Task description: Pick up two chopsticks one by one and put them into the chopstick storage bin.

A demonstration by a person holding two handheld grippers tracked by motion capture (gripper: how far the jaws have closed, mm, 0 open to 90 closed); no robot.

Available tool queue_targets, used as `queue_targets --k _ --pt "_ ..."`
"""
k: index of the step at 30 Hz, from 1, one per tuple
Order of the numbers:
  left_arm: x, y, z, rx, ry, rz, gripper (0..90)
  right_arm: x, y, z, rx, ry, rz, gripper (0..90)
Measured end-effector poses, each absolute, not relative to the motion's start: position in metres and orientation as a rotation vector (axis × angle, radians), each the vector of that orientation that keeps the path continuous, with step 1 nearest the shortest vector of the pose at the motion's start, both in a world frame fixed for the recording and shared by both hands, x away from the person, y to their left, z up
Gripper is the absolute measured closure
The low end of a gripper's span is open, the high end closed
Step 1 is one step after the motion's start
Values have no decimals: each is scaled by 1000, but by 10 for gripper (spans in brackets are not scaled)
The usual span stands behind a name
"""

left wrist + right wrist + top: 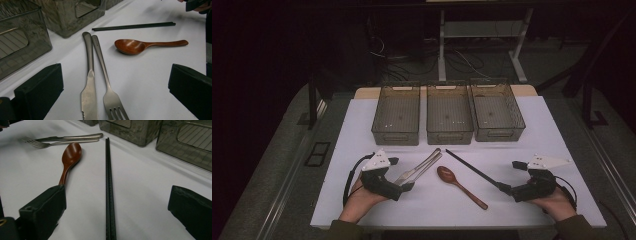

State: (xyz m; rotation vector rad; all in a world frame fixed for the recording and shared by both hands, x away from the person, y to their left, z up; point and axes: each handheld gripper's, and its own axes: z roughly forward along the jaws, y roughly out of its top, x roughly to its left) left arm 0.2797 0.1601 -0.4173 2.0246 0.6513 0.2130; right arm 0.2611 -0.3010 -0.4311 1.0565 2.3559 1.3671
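Note:
A metal knife (89,75) and fork (105,75) lie side by side on the white table sheet (532,135), handles pointing toward the bins. The blade and tines lie between the wide-apart jaws of my left gripper (116,75), untouched. To their right rests a brown wooden spoon (459,184), its bowl toward the cutlery. A pair of black chopsticks (109,182) runs lengthwise between the jaws of my right gripper (118,195), which is open and clear of them. In the high view the left gripper (401,174) sits at the lower left and the right gripper (511,176) at the lower right.
Three empty translucent grey bins stand in a row at the back of the sheet: left (395,112), middle (449,114), right (497,110). Beyond the table, cables and white desk legs (442,50) cross the dark floor.

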Motion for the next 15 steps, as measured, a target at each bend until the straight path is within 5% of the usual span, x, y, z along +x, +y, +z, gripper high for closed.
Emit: queue_targets --k 15 --pt "275 163 -417 2011 657 205 0 262 -301 -424 1050 2366 1366 13"
